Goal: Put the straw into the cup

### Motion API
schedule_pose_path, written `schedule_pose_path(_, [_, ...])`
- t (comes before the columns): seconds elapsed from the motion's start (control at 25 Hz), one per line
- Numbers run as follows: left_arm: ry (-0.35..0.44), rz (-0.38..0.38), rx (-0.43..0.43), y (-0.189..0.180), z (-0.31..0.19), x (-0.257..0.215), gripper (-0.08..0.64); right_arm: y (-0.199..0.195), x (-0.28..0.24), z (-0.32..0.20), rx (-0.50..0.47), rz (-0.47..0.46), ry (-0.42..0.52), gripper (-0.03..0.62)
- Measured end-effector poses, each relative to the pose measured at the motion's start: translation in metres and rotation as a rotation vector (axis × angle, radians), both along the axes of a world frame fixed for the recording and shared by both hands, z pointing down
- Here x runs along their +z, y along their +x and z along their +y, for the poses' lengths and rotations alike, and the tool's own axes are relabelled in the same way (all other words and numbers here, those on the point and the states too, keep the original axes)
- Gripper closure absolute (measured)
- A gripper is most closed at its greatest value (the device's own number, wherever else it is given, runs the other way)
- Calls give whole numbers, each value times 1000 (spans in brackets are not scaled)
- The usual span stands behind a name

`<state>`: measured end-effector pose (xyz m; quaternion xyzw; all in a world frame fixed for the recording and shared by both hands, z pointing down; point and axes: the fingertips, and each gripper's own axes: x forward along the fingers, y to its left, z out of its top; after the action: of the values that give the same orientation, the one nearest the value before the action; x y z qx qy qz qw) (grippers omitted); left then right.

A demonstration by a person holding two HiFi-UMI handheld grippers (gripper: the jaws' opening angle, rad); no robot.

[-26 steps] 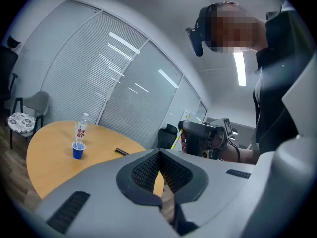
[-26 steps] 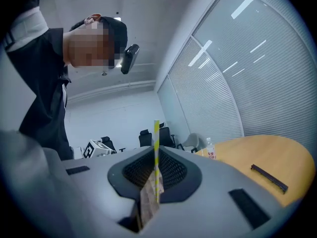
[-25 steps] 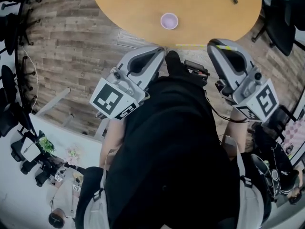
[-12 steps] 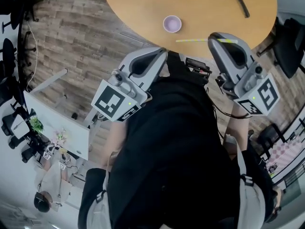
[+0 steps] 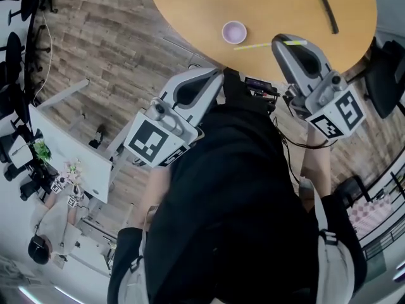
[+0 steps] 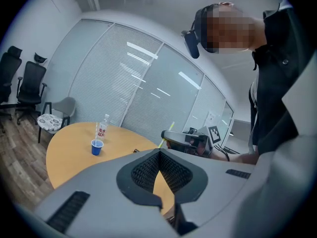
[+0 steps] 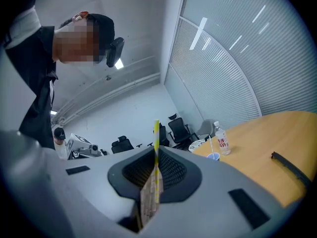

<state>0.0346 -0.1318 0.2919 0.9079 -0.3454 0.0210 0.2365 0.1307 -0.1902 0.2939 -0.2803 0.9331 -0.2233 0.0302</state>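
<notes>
A small pale purple cup [image 5: 234, 31] stands open near the front edge of the round wooden table [image 5: 278, 5]. My right gripper [image 5: 286, 42] is shut on a thin yellow straw [image 5: 256, 45], which lies level over the table edge with its left end just in front of the cup. In the right gripper view the straw [image 7: 156, 143] stands between the closed jaws with a paper wrapper [image 7: 147, 205] below it. My left gripper [image 5: 217, 75] hangs off the table edge, in front of the cup, shut and holding nothing. The left gripper view does not show the purple cup.
A black strip [image 5: 324, 4] lies at the table's back right. A blue cup with a straw [image 6: 96, 147] and a water bottle [image 6: 103, 127] stand farther off on a tabletop. Office chairs [image 6: 30, 90] line the wall, and wooden floor [image 5: 107, 49] lies to the left.
My right gripper has carried the straw from the table's edge out over the tabletop, closer to the cup. The left gripper has hardly moved.
</notes>
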Motion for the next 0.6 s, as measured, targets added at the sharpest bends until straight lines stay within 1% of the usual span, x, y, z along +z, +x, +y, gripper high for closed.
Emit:
schedule_pose_path(0.16, [-1,-4,-11,1,4,-1,551,2,12,-4,-17,20,23,557])
schedule_pose_path(0.28, [-11,-2,-20,-3,6,2,551,0,26,-10,-24,37,16,558])
schedule_pose_path(0.48, [-25,-3,-23,-3,1,7,551,-4,57,-25,-32,97,5,558])
schedule_pose_path(0.6, [-23,-8,-18,-2,6,5,551,-5,71,-25,-26,102,-10,557])
